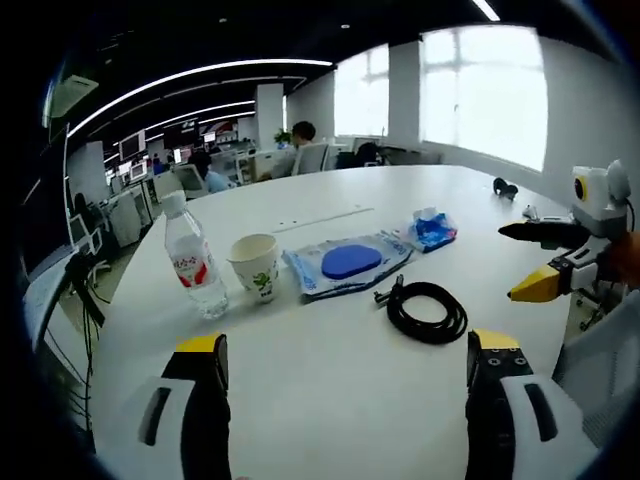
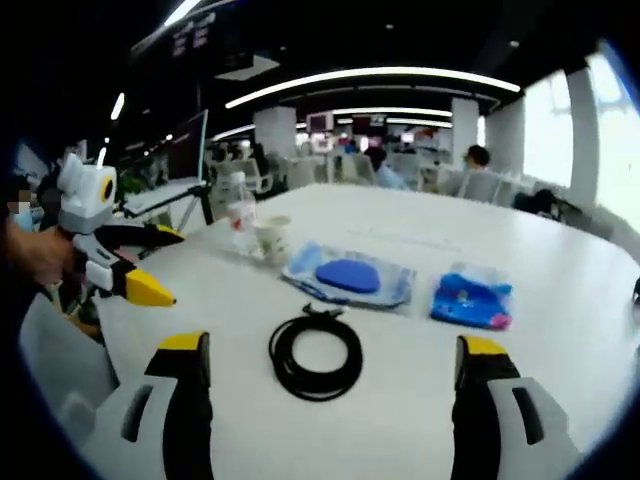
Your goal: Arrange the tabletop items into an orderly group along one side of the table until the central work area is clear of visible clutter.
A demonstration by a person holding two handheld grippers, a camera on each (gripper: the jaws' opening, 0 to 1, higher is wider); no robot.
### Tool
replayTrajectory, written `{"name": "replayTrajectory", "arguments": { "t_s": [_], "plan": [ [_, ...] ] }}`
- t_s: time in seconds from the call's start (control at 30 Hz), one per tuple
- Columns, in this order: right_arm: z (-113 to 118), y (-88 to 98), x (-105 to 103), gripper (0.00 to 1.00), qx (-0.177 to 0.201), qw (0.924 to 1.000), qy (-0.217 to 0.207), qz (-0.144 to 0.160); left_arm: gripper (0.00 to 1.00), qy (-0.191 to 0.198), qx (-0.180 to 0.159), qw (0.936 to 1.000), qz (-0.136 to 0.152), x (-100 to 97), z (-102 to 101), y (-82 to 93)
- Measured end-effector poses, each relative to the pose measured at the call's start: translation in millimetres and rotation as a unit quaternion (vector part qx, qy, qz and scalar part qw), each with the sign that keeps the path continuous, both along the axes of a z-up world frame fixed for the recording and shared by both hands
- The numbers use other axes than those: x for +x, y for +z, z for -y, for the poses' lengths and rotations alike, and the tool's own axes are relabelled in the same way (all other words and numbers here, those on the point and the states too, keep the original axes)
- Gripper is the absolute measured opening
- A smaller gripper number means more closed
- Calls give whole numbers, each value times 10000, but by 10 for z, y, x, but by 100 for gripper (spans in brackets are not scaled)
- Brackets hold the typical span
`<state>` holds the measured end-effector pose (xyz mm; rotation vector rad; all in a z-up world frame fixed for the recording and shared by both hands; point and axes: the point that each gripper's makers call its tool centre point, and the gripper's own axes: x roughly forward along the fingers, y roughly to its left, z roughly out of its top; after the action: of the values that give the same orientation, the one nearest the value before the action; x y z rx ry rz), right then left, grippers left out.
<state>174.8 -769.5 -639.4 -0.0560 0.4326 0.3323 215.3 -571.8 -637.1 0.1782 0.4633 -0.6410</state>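
Both tongs hang released over the white tabletop (image 1: pixel 330 400), nothing grasped. Left tongs (image 1: pixel 345 375) spread wide at six o'clock in the left gripper view; right tongs (image 2: pixel 330 375) just as wide in the right gripper view.

Left to right in the left gripper view: water bottle (image 1: pixel 195 262) at nine o'clock, paper cup (image 1: pixel 255 265) just beside it, the clear packet with a blue oval (image 1: pixel 348 263) near centre, coiled black cable (image 1: pixel 425 310) at four o'clock, blue wrapped pack (image 1: pixel 433 230) at two o'clock.

Risks, as I judge them: the bottle is tall and slim, so a sideways nudge could tip it into the cup. The cable may uncoil or drag if pinched by one loop. The flat packet gives the tongs little edge to bite and could slide.

Hard to make out: whether the cup holds anything, the cup's print, the small dark things at the far edge (image 1: pixel 505 187). The other gripper enters from three o'clock, partly cut off.
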Motion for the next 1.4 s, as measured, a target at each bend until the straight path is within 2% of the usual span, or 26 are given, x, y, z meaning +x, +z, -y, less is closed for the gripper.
{"name": "replayTrajectory", "arguments": {
  "t_s": [0.17, 0.23, 0.33, 0.43, 0.6, 0.67, 0.77, 0.83, 0.97, 1.07, 1.17, 1.4],
  "plan": [
    [49, 75, -108, 100, 31, 10000, -6, 48, 99, 176, 93, 9997, -103, -158, -171, -5],
    [39, 86, -153, 100, 39, 10000, -22, 27, 99, 206, 101, 9997, -59, -215, -213, 22],
    [1, 133, -251, 100, -30, 9999, 45, 100, 99, 298, 303, 9991, 86, -322, -326, 76],
    [1, 159, -323, 100, -2, 9999, -17, 168, 99, 410, 298, 9986, 180, -411, -414, 132],
    [-40, 177, -409, 100, 8, 9994, -28, 358, 99, 452, 355, 9982, 180, -526, -507, 101],
    [-32, 154, -446, 100, -26, 9995, -49, 302, 99, 451, 360, 9982, 183, -577, -522, 81],
    [-26, 278, -453, 100, -11, 9987, -98, 502, 99, 416, 447, 9979, 234, -638, -534, 42],
    [-9, 321, -447, 100, 11, 9983, -145, 568, 99, 425, 369, 9982, 183, -658, -523, 28],
    [43, 292, -495, 100, 4, 9981, -184, 583, 99, 421, 307, 9979, 371, -614, -513, 110],
    [50, 271, -544, 100, 168, 9982, -227, 527, 99, 559, 268, 9971, 432, -613, -571, 128],
    [10, 397, -521, 100, 203, 9955, -194, 903, 99, 450, 399, 9966, 561, -641, -557, 128],
    [-8, 279, -559, 100, 106, 9958, -112, 898, 99, 545, 309, 9959, 653, -604, -579, 137]
  ]
}}
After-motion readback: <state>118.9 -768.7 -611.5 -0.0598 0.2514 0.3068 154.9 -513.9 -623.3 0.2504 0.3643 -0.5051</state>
